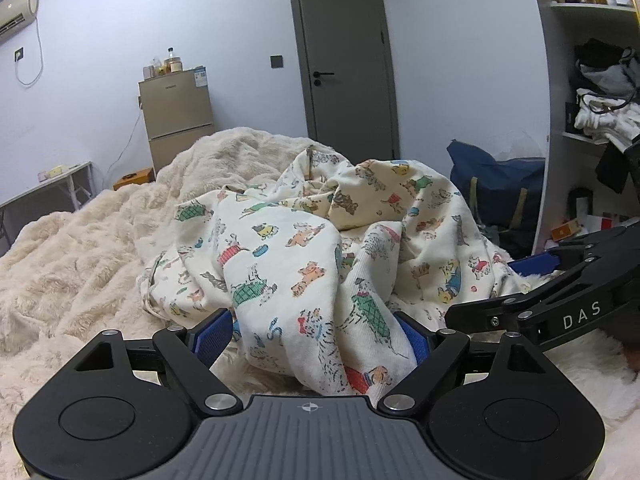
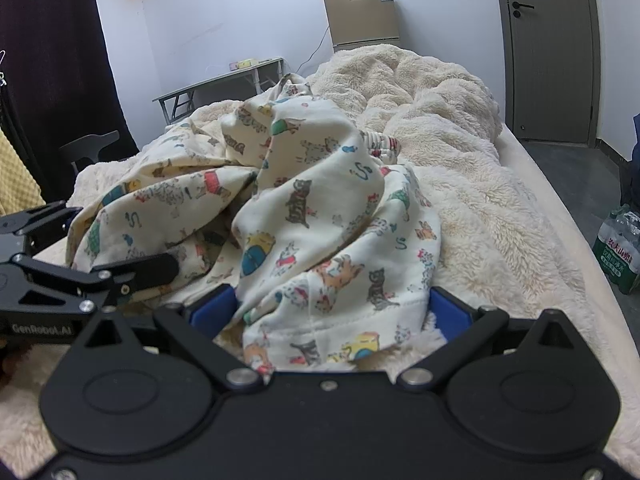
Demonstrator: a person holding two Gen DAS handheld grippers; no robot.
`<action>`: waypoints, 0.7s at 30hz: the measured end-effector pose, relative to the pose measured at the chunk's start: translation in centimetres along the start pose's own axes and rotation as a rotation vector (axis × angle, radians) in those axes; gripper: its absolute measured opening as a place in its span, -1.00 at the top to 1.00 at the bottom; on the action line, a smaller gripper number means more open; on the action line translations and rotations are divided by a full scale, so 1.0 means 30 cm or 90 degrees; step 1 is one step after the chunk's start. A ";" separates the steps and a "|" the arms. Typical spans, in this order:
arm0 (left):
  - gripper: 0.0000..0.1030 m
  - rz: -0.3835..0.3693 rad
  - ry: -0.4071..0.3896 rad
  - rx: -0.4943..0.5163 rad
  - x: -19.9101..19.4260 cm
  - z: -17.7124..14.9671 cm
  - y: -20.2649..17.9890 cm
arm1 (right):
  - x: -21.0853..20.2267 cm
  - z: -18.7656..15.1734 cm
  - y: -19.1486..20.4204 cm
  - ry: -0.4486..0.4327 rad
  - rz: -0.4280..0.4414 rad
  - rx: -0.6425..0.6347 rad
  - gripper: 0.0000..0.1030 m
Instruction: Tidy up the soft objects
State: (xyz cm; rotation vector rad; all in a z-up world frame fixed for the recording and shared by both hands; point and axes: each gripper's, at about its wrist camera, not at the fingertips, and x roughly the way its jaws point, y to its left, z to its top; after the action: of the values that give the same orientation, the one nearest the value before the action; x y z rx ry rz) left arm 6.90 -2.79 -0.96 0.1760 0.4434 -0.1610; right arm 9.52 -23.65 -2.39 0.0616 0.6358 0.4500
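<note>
A cream cloth printed with cartoon cats and dogs (image 1: 304, 240) lies crumpled on a fluffy cream blanket (image 1: 100, 248) that covers the bed. My left gripper (image 1: 316, 332) stands wide open with a fold of the cloth lying between its blue pads (image 1: 214, 336). A small gap shows beside the left pad. My right gripper (image 2: 328, 308) is also spread wide, and the hemmed edge of the cloth (image 2: 320, 200) rests between its pads (image 2: 444, 306). Each gripper shows in the other's view, the right one (image 1: 492, 288) at the cloth's right side and the left one (image 2: 120, 240) at its left.
Beyond the bed stand a small brown fridge (image 1: 178, 120), a grey door (image 1: 344, 60) and a low table (image 1: 44, 188). A blue bag (image 1: 492, 192) and a cluttered shelf (image 1: 592, 80) are at the right. A pack of water bottles (image 2: 616, 248) sits on the floor beside the bed.
</note>
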 end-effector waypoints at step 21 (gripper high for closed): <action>0.25 -0.018 -0.015 0.011 -0.015 0.011 0.028 | 0.008 -0.001 0.005 0.002 -0.003 -0.004 -1.00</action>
State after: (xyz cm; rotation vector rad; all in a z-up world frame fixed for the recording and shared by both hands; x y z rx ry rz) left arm 6.79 -1.98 -0.35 0.1848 0.4208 -0.1951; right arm 9.63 -23.42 -2.53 0.0529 0.6371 0.4485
